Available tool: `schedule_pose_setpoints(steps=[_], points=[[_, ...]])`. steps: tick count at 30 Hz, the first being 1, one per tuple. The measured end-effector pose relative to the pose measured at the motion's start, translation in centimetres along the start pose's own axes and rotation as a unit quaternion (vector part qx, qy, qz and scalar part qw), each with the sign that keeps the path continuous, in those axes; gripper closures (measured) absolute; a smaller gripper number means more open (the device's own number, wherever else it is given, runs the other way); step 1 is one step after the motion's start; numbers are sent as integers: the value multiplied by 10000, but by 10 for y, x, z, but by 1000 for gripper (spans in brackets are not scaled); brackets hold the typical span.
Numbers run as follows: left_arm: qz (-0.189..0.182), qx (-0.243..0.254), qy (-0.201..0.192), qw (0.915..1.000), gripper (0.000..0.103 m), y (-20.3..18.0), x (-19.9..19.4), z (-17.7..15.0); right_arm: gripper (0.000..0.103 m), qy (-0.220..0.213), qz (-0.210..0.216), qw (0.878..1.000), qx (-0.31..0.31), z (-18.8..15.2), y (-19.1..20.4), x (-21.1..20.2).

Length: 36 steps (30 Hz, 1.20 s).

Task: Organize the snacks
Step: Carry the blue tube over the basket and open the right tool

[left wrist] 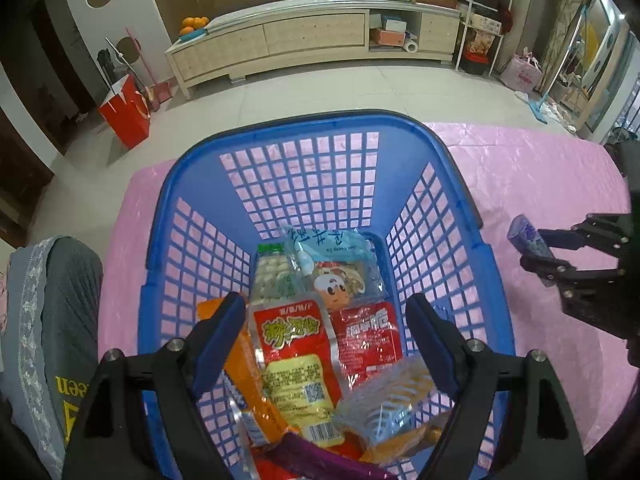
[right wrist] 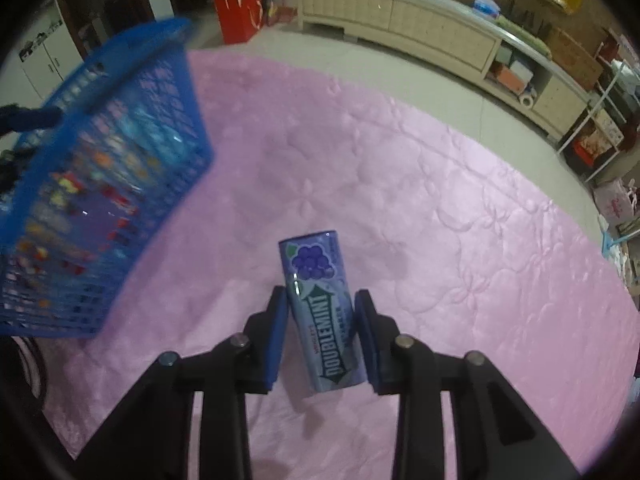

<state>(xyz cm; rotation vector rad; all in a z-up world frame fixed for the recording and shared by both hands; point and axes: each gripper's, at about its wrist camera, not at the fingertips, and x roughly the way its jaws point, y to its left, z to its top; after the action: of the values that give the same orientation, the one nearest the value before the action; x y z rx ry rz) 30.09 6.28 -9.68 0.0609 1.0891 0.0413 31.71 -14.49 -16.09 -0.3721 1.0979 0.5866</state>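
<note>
Snacks point(left wrist: 320, 320) in blue basket point(left wrist: 300, 128), pink quilt point(right wrist: 400, 200), possibly tiled floor point(left wrist: 320, 88)

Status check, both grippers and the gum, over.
Left gripper open over the basket of snacks. Right gripper shut on gum pack, above the pink cloth. Nothing between it and the basket.

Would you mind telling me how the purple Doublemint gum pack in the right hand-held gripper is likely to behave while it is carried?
The Doublemint pack looks like a rigid, straight-sided box, so it probably will not flex between the right hand-held gripper pads. Its glossy wrap shows glare, so it may slip if the hold loosens. It seems small and probably light, and its flat faces should keep it from rolling.
</note>
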Motion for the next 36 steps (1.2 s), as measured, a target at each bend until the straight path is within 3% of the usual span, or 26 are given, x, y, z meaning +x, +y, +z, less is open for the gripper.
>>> schedule_pose_setpoints(steps=[12,18,28,36], points=[[27,-40,-523,9986,22,16,-65,-21,65,-682,114,9974,-203,27,64,-86],[56,-172,-715,9973,22,39,-87,-31,65,-815,207,9957,-400,47,96,-104],[163,-359,-739,9965,22,77,-84,-40,65,-743,320,9942,-716,80,146,-83],[311,-247,-730,9965,22,84,-68,-38,65,-450,358,9960,-688,96,150,-46]])
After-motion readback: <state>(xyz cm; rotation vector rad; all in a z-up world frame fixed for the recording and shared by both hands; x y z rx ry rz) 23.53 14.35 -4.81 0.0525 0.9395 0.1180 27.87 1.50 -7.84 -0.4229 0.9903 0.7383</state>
